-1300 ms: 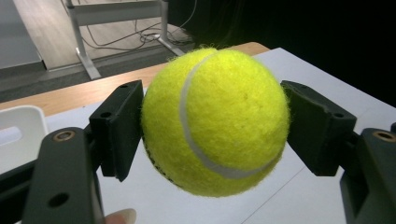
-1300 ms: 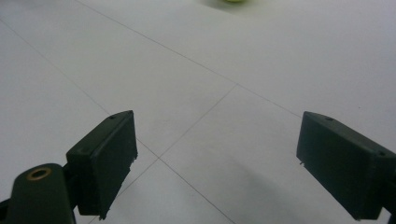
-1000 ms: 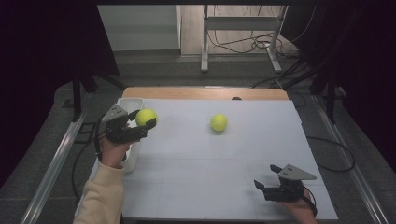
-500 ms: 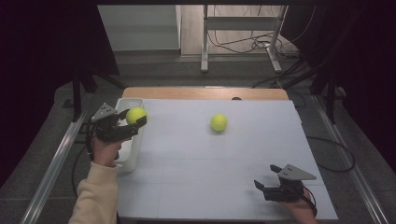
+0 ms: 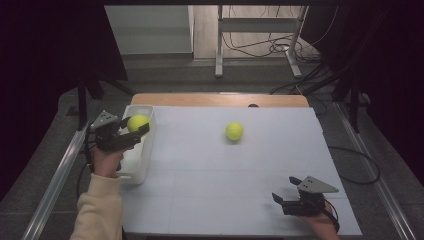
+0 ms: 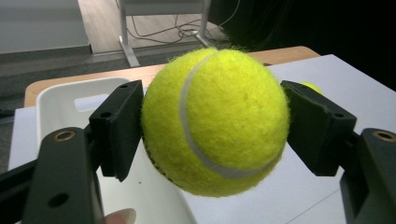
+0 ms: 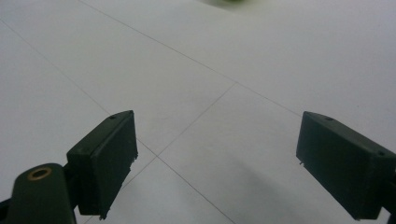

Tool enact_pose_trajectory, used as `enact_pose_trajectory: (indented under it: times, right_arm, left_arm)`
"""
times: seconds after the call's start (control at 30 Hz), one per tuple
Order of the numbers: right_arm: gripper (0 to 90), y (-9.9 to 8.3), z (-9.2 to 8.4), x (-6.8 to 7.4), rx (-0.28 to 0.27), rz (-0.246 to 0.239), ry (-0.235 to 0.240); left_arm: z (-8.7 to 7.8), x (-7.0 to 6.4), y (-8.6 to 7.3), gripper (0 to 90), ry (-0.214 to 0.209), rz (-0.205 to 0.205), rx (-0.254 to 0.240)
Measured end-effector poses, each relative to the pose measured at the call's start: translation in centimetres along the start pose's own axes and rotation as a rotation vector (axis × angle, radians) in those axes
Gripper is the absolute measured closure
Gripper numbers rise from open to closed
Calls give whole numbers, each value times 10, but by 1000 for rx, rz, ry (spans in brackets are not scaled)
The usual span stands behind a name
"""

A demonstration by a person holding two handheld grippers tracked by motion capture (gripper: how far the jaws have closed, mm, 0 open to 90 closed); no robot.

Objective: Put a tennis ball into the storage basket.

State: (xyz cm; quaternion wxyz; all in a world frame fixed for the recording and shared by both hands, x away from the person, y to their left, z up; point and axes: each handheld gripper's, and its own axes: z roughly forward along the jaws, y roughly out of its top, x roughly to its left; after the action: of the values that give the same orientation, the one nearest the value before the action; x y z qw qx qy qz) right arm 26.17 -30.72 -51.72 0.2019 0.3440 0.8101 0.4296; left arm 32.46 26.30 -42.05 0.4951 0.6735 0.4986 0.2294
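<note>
Two yellow balls show here. The left tongs [image 5: 131, 134] squeeze one ball [image 5: 137, 122] tight, right above the white bin [image 5: 142, 159]. The right tongs [image 5: 284, 198] gape wide over the worktop [image 5: 225, 190], the other ball [image 5: 234, 131] far ahead.

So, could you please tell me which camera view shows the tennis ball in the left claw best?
The left gripper view: the held tennis ball is large there, seam sharp, pressed between both pads. In the high view it is a small yellow ball in the left claw above the white bin. The right gripper view looks elsewhere, at the table.
</note>
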Motion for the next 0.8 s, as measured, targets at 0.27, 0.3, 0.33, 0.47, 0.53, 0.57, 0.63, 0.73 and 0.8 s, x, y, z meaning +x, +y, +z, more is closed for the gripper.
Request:
enact_pose_trajectory:
  times: [0.27, 0.3, 0.33, 0.47, 0.53, 0.57, 0.63, 0.73, 0.8]
  right_arm:
    - [130, 0, 0, 0, 1, -1, -1]
    - [130, 0, 0, 0, 3, -3, -3]
    - [130, 0, 0, 0, 3, -3, -3]
    - [130, 0, 0, 0, 5, -2, -4]
    - [130, 0, 0, 0, 7, -2, -5]
    - [130, 0, 0, 0, 7, -2, -4]
    - [130, 0, 0, 0, 6, -2, -4]
    - [130, 0, 0, 0, 6, -2, -4]
    - [130, 0, 0, 0, 7, -2, -4]
  left_arm:
    - [-3, 10, -3, 263, 31, -12, 11]
    - [-3, 11, -3, 263, 37, -14, 13]
    - [-3, 13, -3, 263, 41, -17, 15]
    - [-4, 18, -5, 263, 54, -28, 18]
    - [-5, 21, -6, 263, 58, -33, 21]
    - [-6, 23, -6, 263, 60, -38, 20]
    - [-7, 25, -6, 263, 67, -43, 23]
    - [-7, 26, -7, 263, 72, -42, 28]
    - [-7, 26, -7, 263, 78, -36, 36]
